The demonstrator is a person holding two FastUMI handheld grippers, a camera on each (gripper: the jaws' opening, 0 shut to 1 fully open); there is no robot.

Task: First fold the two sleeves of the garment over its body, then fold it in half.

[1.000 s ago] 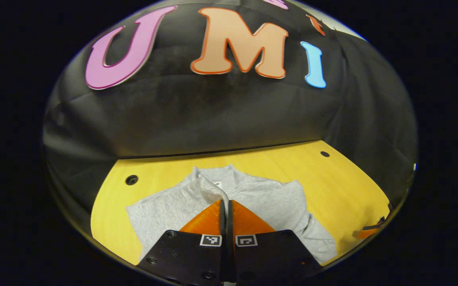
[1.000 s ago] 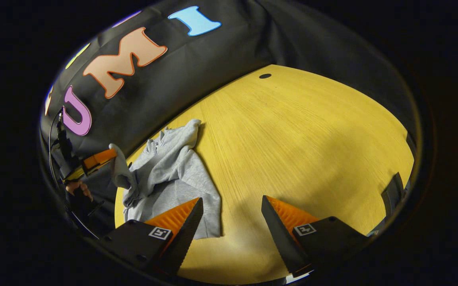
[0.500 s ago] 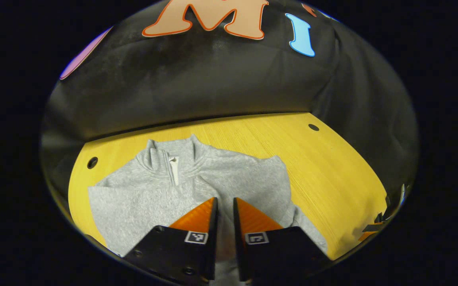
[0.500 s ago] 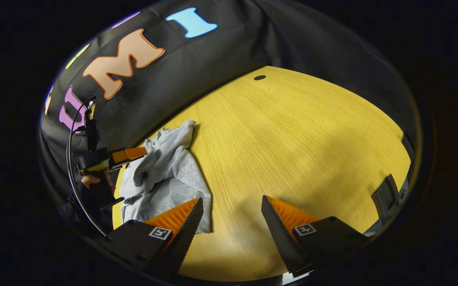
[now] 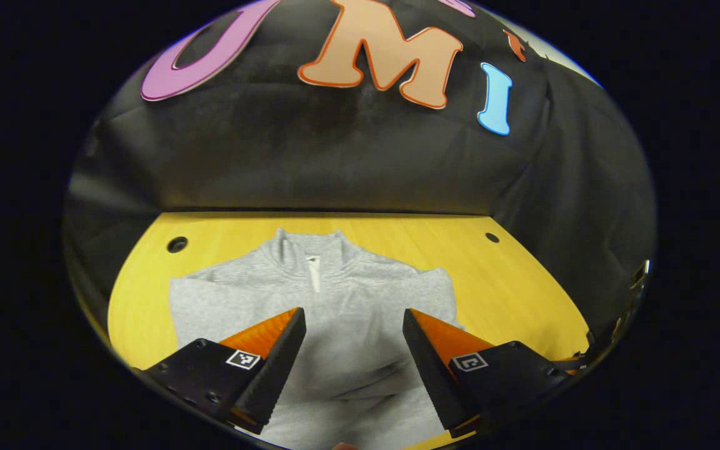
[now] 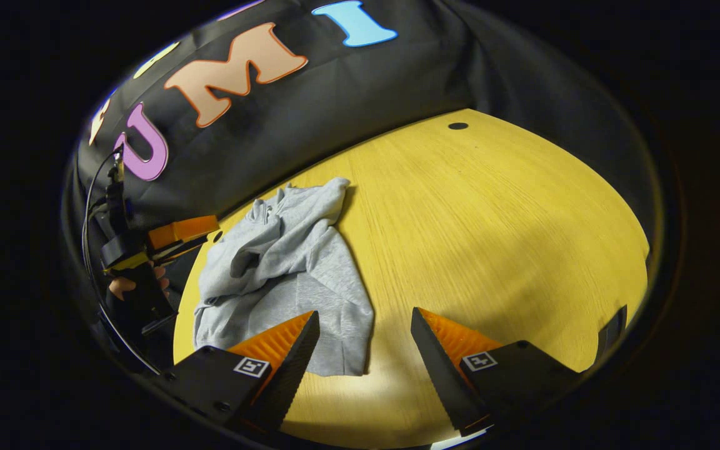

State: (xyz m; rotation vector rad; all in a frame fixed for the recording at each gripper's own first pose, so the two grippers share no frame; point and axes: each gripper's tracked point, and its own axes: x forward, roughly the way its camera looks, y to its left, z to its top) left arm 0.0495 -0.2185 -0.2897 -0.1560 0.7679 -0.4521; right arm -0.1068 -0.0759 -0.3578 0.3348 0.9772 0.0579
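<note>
Grey garment [image 5: 347, 319] on table [image 6: 491, 219], left tongs [image 5: 354, 325] released above it, right tongs [image 6: 365, 325] released beside its hem

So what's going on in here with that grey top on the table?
A person is folding a grey pullover on a yellow table using hand-held tongs, one in each hand. Right now neither is gripping it. The left tongs hang open above the pullover's chest, and the right tongs are open near its hem corner. Cloth lies bunched across the body, and the fold in half is not yet done.
</note>
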